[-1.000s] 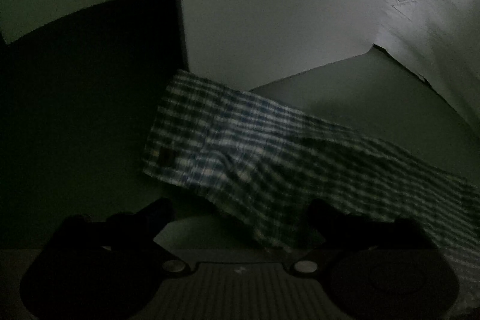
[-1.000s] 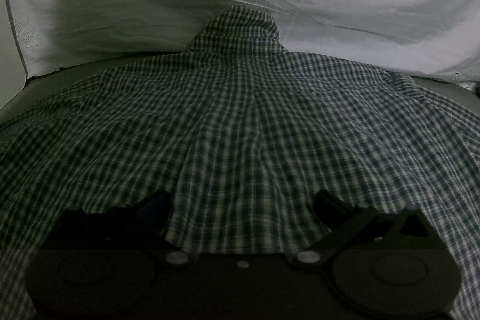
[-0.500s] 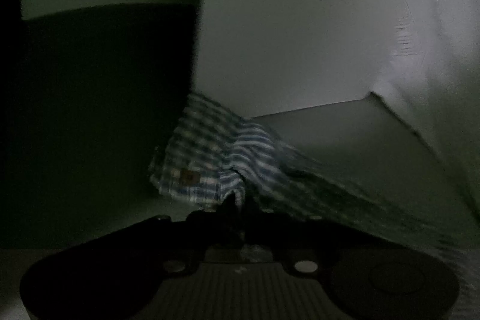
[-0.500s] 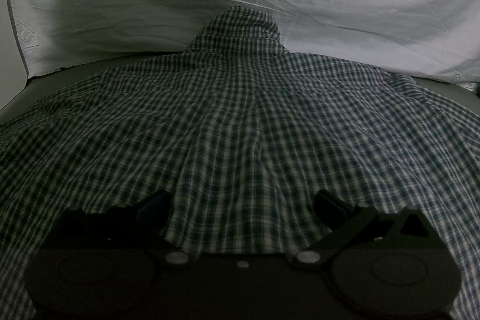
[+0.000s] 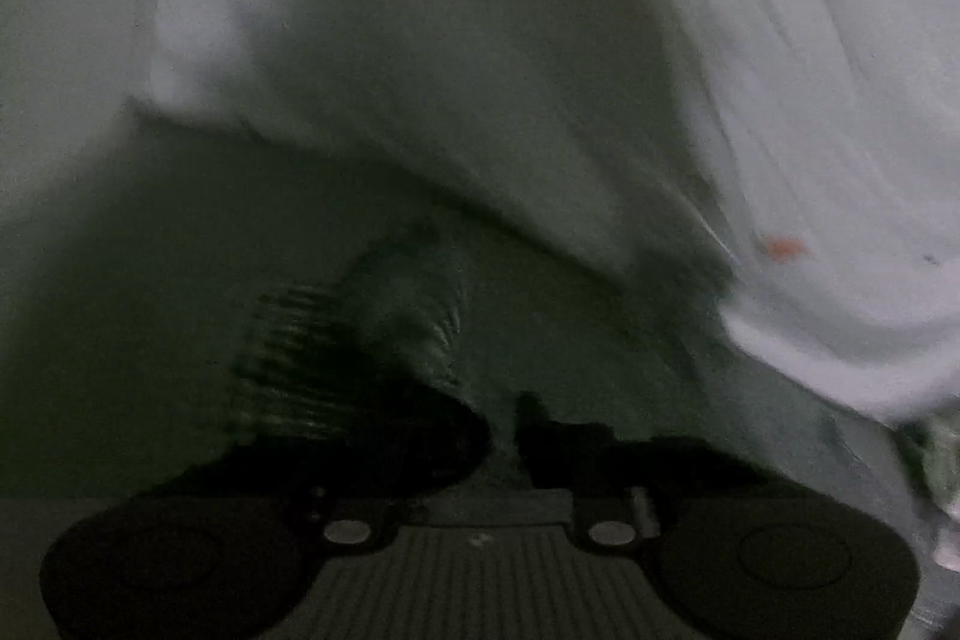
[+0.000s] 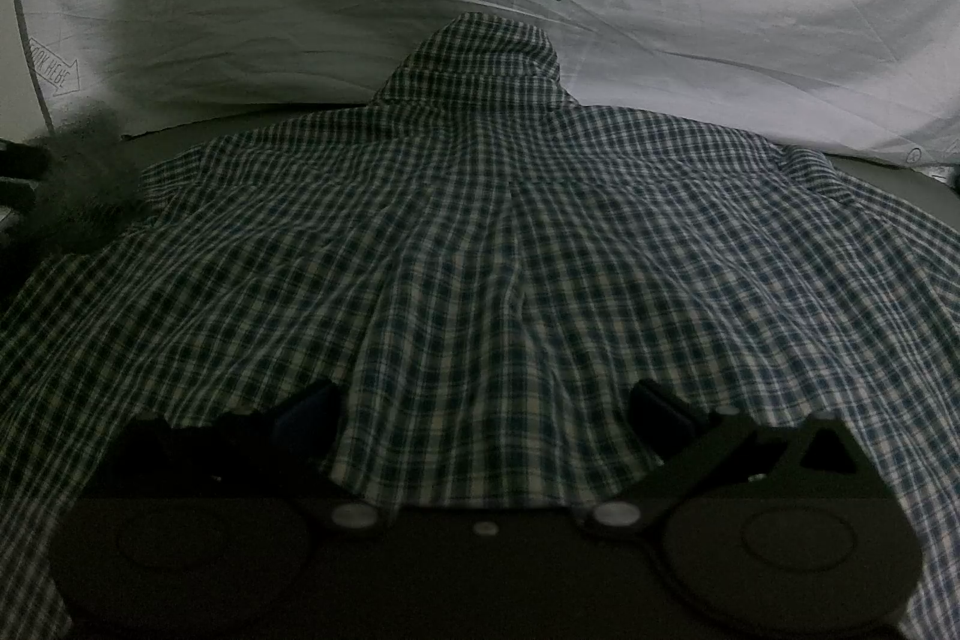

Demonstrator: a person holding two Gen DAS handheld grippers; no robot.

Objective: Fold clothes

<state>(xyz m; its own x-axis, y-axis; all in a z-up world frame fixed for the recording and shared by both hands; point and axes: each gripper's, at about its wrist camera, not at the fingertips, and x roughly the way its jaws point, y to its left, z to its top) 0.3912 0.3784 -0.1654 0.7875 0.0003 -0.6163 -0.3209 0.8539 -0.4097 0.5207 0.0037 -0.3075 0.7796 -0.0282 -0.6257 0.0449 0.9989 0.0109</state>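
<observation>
A blue-and-white checked shirt [image 6: 480, 220] lies back-up on the bed, its collar [image 6: 480, 58] at the far end. My right gripper [image 6: 483, 412] is open, with its fingers spread wide on the hem and not pinching it. The left wrist view is dark and smeared. In it my left gripper [image 5: 503, 436] has a narrow gap between its jaws, which are opening. The checked sleeve [image 5: 396, 328] bunches up out of that gap and over the left finger. In the right wrist view the sleeve [image 6: 90, 172] is a dark blur at the shirt's left shoulder.
A white sheet printed with carrots [image 6: 660, 10] is heaped behind the collar, and it also fills the top and right of the left wrist view [image 5: 840, 160]. Grey mattress [image 5: 150, 280] shows bare to the left of the sleeve.
The left gripper shut on the sleeve cuff, then swung it up and across towards the shirt's body, turning as it went. Its jaws now stand slightly apart. The right gripper has not moved.
</observation>
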